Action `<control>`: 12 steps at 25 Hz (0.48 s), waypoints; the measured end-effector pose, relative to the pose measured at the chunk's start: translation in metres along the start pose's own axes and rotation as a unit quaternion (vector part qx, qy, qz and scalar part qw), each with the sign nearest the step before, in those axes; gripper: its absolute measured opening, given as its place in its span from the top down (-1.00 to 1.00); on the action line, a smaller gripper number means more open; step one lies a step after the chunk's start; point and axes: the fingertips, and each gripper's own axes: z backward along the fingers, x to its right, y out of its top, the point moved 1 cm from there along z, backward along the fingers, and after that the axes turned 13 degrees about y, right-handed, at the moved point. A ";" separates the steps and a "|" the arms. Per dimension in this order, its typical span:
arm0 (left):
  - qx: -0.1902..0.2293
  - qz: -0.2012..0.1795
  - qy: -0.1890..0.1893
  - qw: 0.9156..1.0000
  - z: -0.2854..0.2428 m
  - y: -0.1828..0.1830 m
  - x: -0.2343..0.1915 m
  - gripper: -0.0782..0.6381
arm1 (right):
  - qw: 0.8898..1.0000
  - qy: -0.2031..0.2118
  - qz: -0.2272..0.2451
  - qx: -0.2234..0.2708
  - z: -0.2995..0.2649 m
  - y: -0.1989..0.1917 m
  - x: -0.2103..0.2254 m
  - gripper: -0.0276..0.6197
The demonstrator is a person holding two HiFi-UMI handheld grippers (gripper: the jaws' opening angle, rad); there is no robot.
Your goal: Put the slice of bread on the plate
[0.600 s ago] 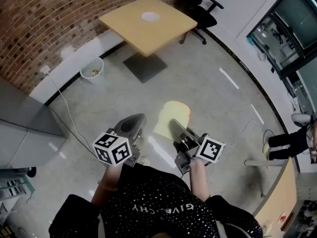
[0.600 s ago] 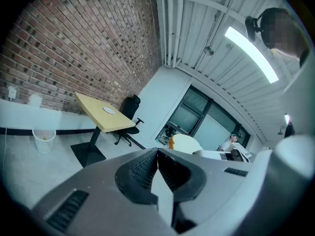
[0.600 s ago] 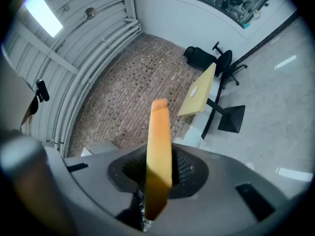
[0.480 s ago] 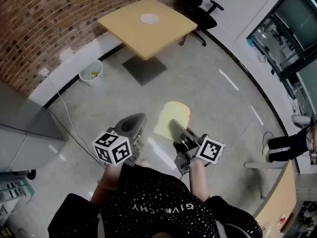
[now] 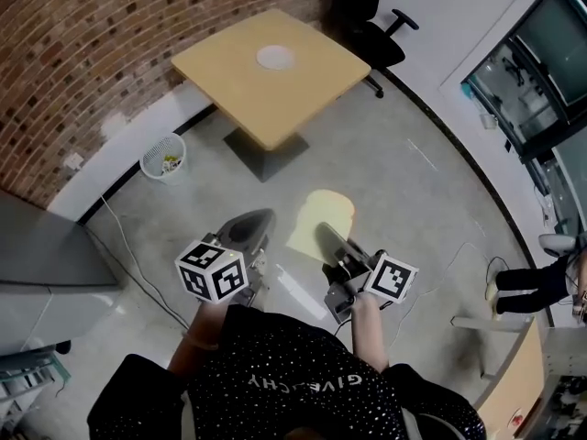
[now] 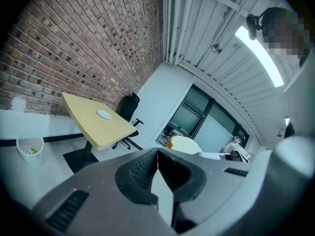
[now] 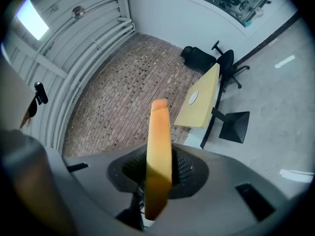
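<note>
A slice of bread (image 5: 323,216), pale with a tan crust, stands on edge in my right gripper (image 5: 322,231), which is shut on it; the right gripper view shows the bread (image 7: 158,146) edge-on between the pads. My left gripper (image 5: 253,220) is held beside it, shut and with nothing in it, its pads meeting in the left gripper view (image 6: 157,152). Both are carried level above the floor. Ahead stands a yellow table (image 5: 240,79) with a small white plate (image 5: 275,58) on it, the plate (image 6: 104,114) and the plate (image 7: 193,98) showing in both gripper views.
A black office chair (image 5: 378,33) stands behind the table. A white wastebasket (image 5: 165,155) sits by the brick wall (image 5: 83,53) on the left, with a cable along the floor. A grey cabinet (image 5: 41,255) is at the left; someone's legs (image 5: 537,278) at the right edge.
The table and plate have come nearer and look larger. Both grippers keep their places in the view, the bread still held in the right one.
</note>
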 end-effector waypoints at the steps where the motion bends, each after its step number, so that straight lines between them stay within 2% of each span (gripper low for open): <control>1: 0.000 0.001 0.000 1.000 -0.009 0.009 -0.007 0.75 | 1.000 -0.002 0.001 0.001 -0.009 0.009 0.005 0.63; 12: 0.002 0.014 -0.005 1.000 -0.090 0.078 -0.060 0.75 | 1.000 -0.022 0.003 -0.009 -0.089 0.075 0.049 0.63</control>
